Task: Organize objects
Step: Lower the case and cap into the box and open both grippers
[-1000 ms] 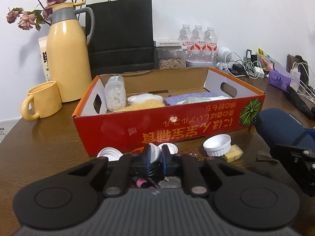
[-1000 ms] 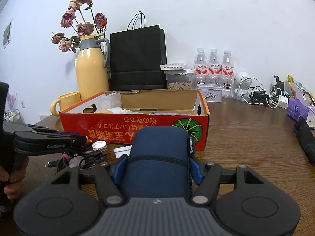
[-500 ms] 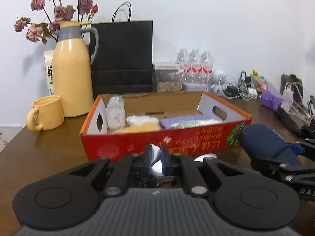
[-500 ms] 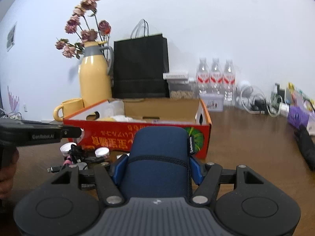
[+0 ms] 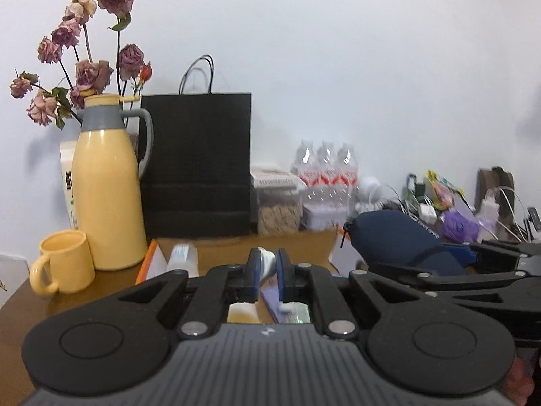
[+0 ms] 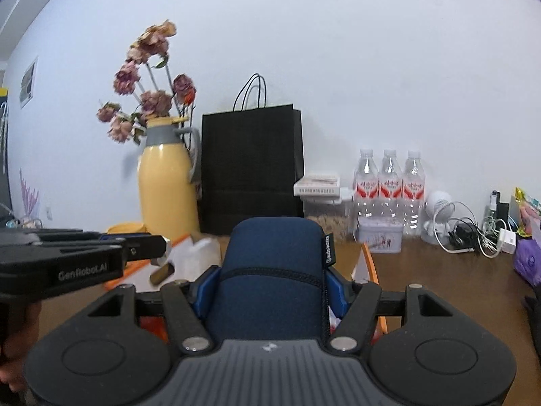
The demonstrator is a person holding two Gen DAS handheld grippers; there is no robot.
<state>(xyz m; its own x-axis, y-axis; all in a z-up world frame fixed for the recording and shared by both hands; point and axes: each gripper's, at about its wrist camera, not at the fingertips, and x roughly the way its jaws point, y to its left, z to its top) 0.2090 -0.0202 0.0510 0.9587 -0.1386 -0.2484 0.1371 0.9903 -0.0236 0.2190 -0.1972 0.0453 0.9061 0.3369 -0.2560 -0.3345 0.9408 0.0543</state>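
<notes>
My left gripper (image 5: 267, 264) is shut on a small white object (image 5: 268, 261), pinched between its blue pads and held above the open red-orange cardboard box (image 5: 151, 260). In the right wrist view that gripper (image 6: 159, 250) reaches in from the left over the box's near corner. My right gripper (image 6: 270, 284) is shut on a navy blue fabric pouch (image 6: 272, 257), which stands upright between the pads and hides most of the box (image 6: 372, 264) behind it. The pouch (image 5: 395, 237) hangs just right of the box in the left wrist view. Most of the box's contents are hidden.
A yellow thermos jug (image 5: 104, 196) and a yellow mug (image 5: 64, 260) stand left of the box, dried roses behind them. A black paper bag (image 5: 199, 169), food containers and three water bottles (image 6: 389, 182) line the wall. Cables and chargers (image 6: 473, 233) crowd the right.
Both grippers have risen from table level to above the box. The left lifted the white object off the table; the right carried the blue pouch up and closer to the box.
</notes>
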